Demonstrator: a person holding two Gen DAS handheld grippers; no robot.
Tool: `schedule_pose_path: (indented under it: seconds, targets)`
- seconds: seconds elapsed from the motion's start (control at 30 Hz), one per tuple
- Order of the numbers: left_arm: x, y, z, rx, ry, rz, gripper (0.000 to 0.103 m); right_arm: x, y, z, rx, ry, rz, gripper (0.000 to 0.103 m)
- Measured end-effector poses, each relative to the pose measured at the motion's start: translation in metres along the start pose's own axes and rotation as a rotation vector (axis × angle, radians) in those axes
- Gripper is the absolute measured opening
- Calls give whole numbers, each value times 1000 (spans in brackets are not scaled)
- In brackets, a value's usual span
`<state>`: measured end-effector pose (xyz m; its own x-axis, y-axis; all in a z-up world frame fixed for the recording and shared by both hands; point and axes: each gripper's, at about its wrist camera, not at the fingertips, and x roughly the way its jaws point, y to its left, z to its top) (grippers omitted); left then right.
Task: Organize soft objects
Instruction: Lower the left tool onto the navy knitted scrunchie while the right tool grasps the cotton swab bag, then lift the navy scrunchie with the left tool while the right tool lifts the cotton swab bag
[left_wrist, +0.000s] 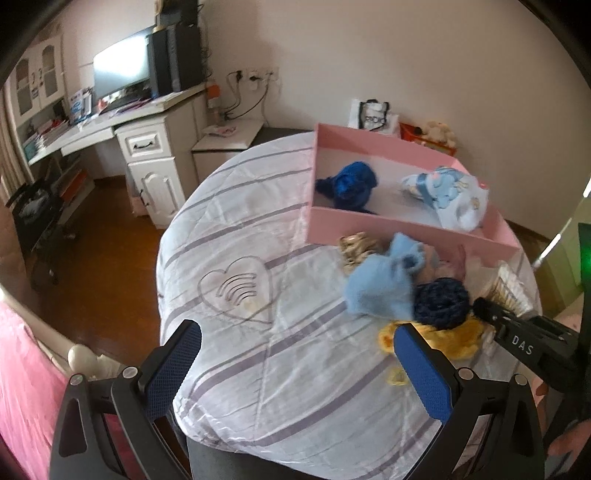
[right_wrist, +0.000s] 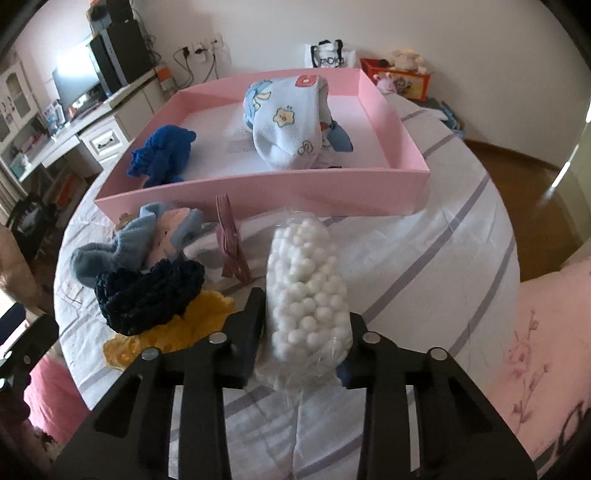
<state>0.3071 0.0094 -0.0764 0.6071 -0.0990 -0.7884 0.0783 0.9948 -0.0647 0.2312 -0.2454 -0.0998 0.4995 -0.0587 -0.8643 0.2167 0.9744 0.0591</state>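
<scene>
My right gripper (right_wrist: 306, 332) is shut on a clear bag of white cotton balls (right_wrist: 306, 288), held just above the striped quilt (right_wrist: 424, 258). To the left of the bag lie a navy knit piece (right_wrist: 144, 295) on a yellow knit piece (right_wrist: 166, 336), a light blue fleece item (right_wrist: 110, 254) and a pink strip (right_wrist: 231, 240). Behind them the pink box (right_wrist: 258, 199) holds a royal-blue knit (right_wrist: 162, 155) and a baby-print cloth (right_wrist: 291, 122). My left gripper (left_wrist: 299, 354) is open over bare quilt (left_wrist: 295, 295), with nothing between its fingers and the yellow knit (left_wrist: 443, 339) beside its right finger.
The quilt-covered surface drops off to a wooden floor (left_wrist: 122, 251) on the left. A white desk (left_wrist: 147, 147) with a monitor (left_wrist: 122, 70) stands beyond. A red toy box (right_wrist: 402, 81) and a white bag (right_wrist: 330, 55) sit against the far wall. Pink bedding (right_wrist: 535, 332) lies at the right.
</scene>
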Motion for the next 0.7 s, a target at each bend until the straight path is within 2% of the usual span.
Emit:
schedule_pose_path:
  seconds: [0.23,0.43,0.5,0.63,0.7]
  targets:
    - [-7,-36,3,78,-24,-67,103,-14,-23,0,34,-29,42,23]
    - [-4,-65,8,130,-9,-125,100,-22,-49,-2,73,-42,18,23]
    - [0,-75,9,149,5,-124,88,-19,-58,-3,87,-35,16,23]
    - [22,-93,13,173,63,-139,70,-12,-69,-3,99,-20,42,24]
    - [36,-97,16,166,109,-133,52,-11,-70,-3,94,-21,47,24]
